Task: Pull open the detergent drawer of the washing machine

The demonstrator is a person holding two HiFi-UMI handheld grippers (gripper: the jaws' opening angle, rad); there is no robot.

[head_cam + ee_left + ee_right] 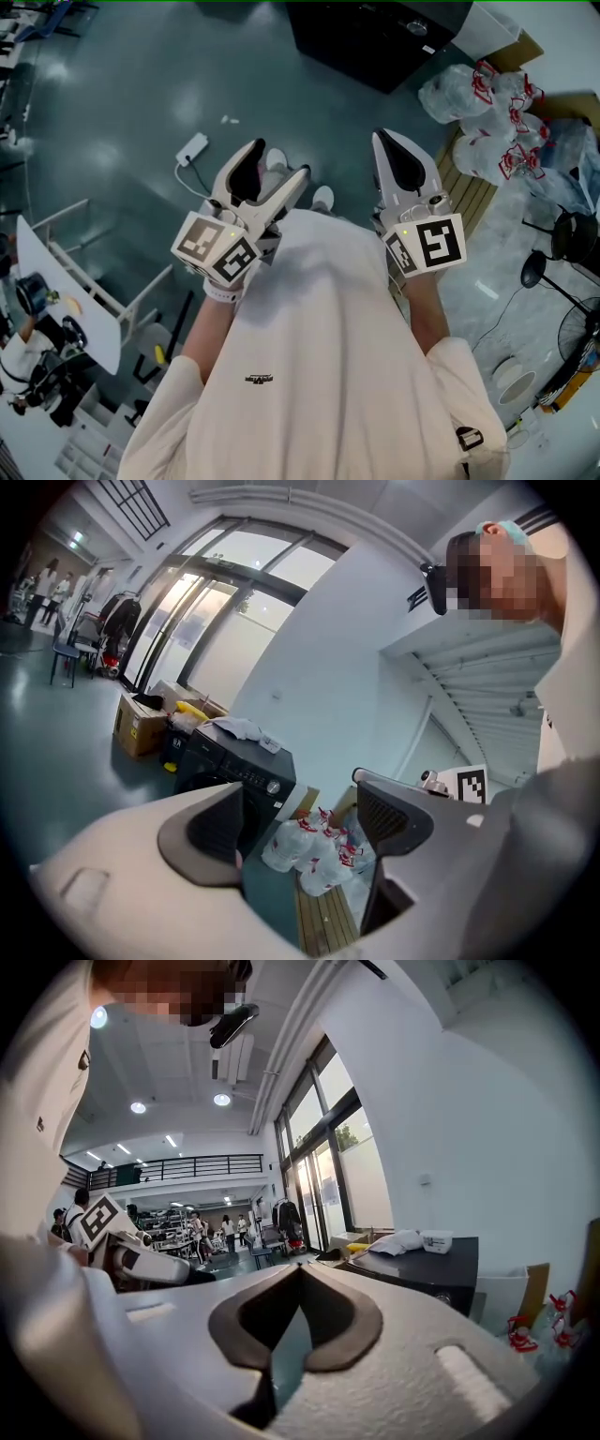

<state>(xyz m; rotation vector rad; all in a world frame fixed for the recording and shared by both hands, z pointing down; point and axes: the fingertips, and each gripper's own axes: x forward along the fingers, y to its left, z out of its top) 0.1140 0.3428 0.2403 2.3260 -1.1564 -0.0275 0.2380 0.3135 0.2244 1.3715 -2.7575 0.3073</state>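
Facing washing machine [375, 47], well ahead | drawer not discernible | left gripper [277, 159] jaws apart, empty | right gripper [382, 141] jaws together, empty, probably nearer

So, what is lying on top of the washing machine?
A crumpled white cloth and a small white box lie on the washer. Whatever is under or behind the cloth is covered.

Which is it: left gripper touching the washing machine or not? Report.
Apart. The left gripper view shows the left gripper with open, empty jaws, and the washing machine standing well beyond them across the floor.
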